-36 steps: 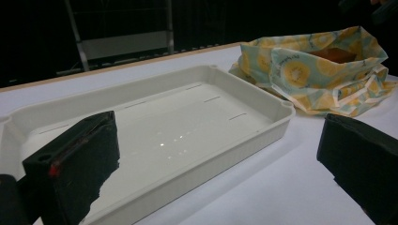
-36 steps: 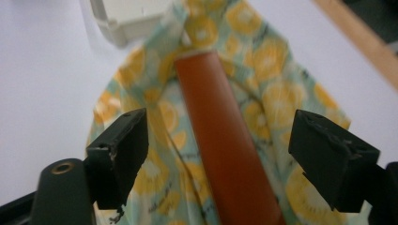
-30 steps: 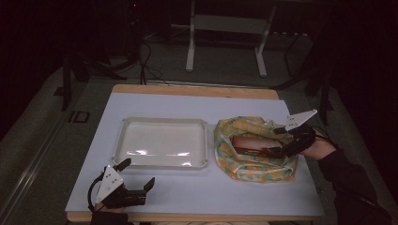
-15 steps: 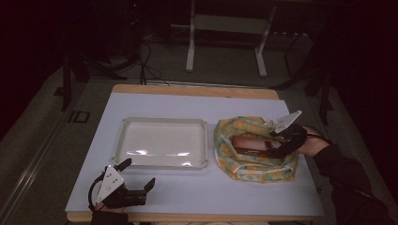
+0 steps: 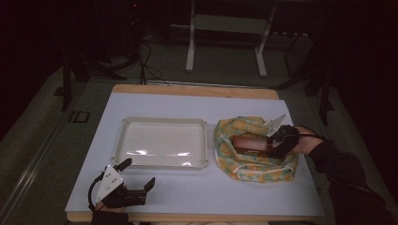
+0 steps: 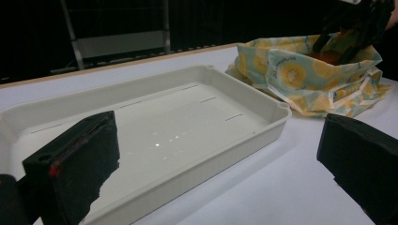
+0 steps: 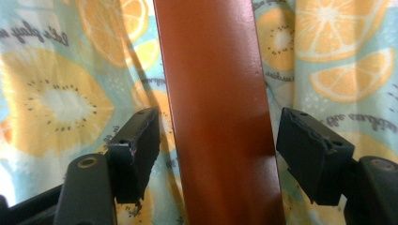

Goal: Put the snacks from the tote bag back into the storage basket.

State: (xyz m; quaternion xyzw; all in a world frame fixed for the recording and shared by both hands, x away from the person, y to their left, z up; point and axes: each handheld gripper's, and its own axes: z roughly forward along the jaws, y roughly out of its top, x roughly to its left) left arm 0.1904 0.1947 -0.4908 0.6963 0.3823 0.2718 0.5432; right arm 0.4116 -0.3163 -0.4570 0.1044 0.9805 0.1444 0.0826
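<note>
Seen from above: brown box (image 5: 249, 144) lying in the fruit-print bag (image 5: 256, 168) right of the white tray (image 5: 162, 142), long axis running across the table toward the tray. Close up along the right gripper (image 7: 216, 140): box (image 7: 218, 112) standing between the jaws, small gaps either side, jaws just closing, not yet pinching. Left gripper (image 5: 140, 174) spread wide, holding nothing, near the tray's front edge.

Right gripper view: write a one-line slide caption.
Right gripper straddles a brown box on fruit-print cloth, pads not yet touching.
</note>
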